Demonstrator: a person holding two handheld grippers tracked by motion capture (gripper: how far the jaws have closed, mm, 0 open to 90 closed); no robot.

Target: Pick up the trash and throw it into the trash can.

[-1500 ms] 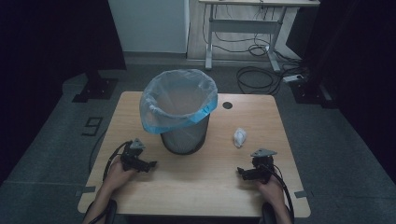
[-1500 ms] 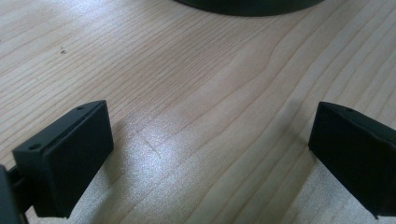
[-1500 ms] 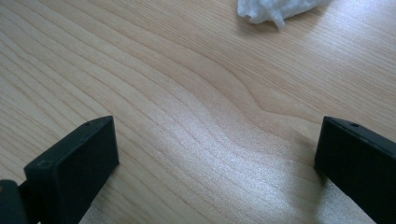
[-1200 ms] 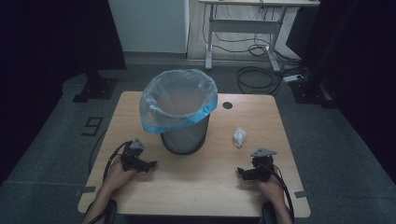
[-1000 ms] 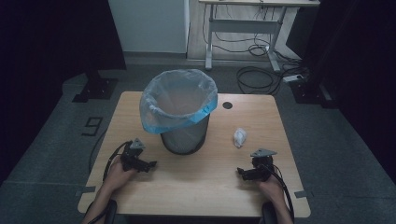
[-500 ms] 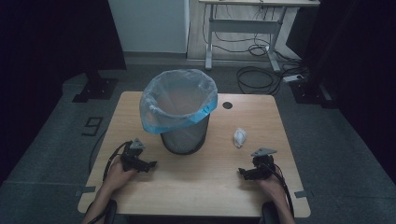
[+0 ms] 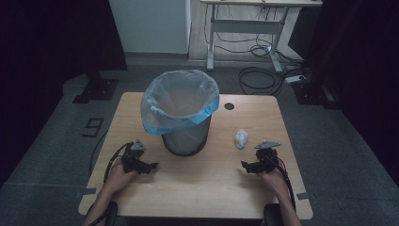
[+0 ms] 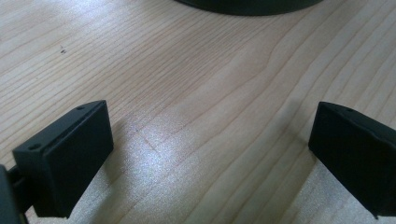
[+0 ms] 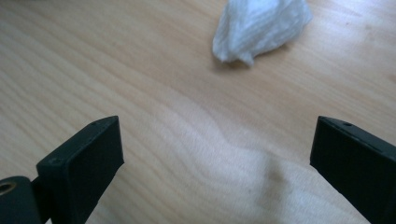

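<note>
A black mesh waste bin (image 7: 186,136) lined with a pale blue plastic bag (image 7: 181,101) stands in the middle of the wooden table (image 7: 197,183). A crumpled white tissue (image 7: 241,138) (image 9: 261,28) lies to the right of the bin. My right gripper (image 7: 244,165) (image 9: 215,163) rests low over the table just in front of the tissue, open, with bare wood between its jaws. My left gripper (image 7: 153,165) (image 8: 210,154) sits at the front left of the bin, open and holding nothing. The bin's dark base edge (image 8: 247,4) is at the top of the left gripper view.
A small round black cable hole (image 7: 229,106) is in the table behind the tissue. Beyond the table are a white desk frame (image 7: 244,28), loose cables on the floor (image 7: 263,75) and dark curtains at both sides.
</note>
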